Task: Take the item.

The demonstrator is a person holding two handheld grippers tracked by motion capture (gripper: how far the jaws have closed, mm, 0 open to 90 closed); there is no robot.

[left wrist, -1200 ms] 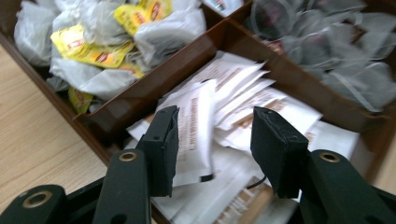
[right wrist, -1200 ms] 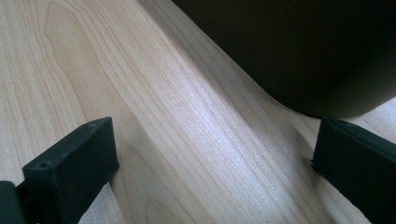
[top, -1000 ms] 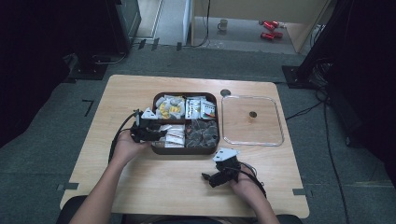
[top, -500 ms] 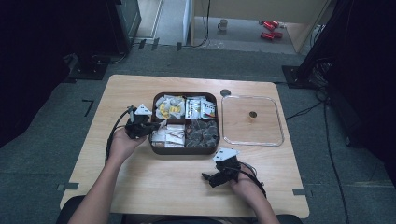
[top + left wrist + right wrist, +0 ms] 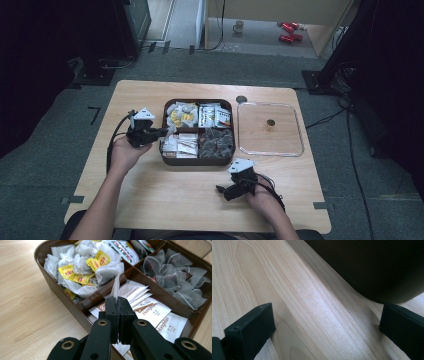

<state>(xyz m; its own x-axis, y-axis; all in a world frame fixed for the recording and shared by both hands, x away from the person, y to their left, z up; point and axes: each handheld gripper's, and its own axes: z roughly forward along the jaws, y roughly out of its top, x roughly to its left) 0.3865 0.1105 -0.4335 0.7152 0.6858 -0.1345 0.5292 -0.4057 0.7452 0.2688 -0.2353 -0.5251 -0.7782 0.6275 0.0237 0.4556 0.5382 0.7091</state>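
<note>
A brown compartment box [image 5: 197, 161] sits mid-table, filled with tea bags and sachets. My left gripper [image 5: 159, 132] hovers at the box's left edge, shut on a thin white sachet [image 5: 115, 286] that stands edge-on above the jaws. Behind it lie yellow-tagged tea bags [image 5: 82, 267], white HongMan sachets [image 5: 155, 312] and mesh pyramid bags [image 5: 175, 275]. My right gripper [image 5: 223, 190] rests low on the table in front of the box, open with nothing between its jaws. In the right gripper view my right gripper [image 5: 324, 322] points at bare wood, with the box's dark wall [image 5: 374, 267] close ahead.
A clear square lid [image 5: 270, 129] with a small knob lies right of the box. A small round disc [image 5: 241, 99] is on the table behind them. Bare wooden table [image 5: 165, 200] stretches in front and to the left.
My left gripper has drawn back to the left, from over the box's front-left compartment to its left edge, still shut on the sachet. The right gripper has stayed put.
</note>
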